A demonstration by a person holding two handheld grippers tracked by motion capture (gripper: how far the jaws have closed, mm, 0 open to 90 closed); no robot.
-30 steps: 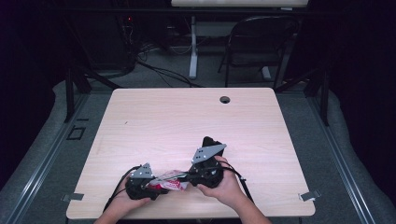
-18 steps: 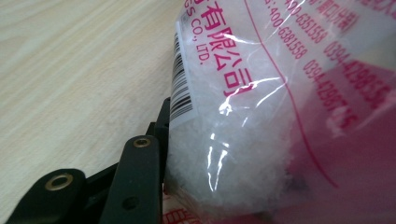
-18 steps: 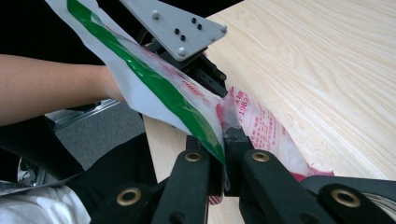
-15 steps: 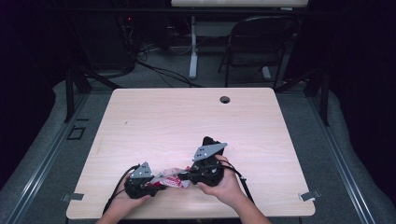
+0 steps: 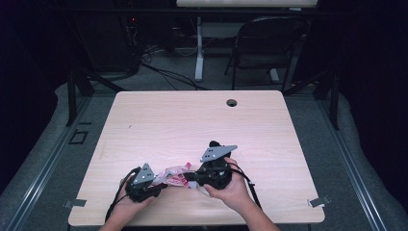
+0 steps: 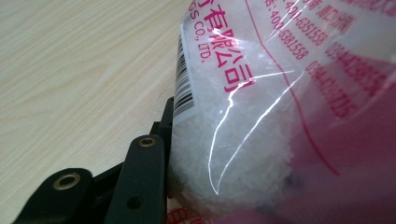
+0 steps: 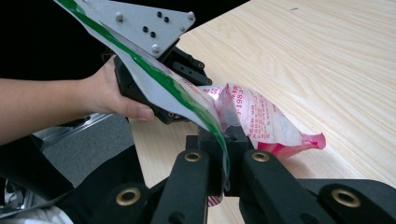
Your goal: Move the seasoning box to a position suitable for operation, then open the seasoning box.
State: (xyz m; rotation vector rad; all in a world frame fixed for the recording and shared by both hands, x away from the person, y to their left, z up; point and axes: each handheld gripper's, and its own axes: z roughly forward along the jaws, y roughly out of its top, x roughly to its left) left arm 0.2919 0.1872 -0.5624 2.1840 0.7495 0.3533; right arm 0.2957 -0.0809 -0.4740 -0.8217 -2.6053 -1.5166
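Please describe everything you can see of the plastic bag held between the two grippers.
The clear plastic bag with pink print holds white grains, shows a barcode and Chinese characters, and has a green-striped edge. It hangs crumpled just above the wooden table, near its front edge. The right gripper pinches its edge; the left gripper, whose jaws have just been closing, is at its other end.

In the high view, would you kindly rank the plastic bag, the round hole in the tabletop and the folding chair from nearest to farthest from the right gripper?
1. The plastic bag, held at the right gripper, just to its left.
2. The round hole, near the table's far edge.
3. The folding chair, on the floor beyond the table.
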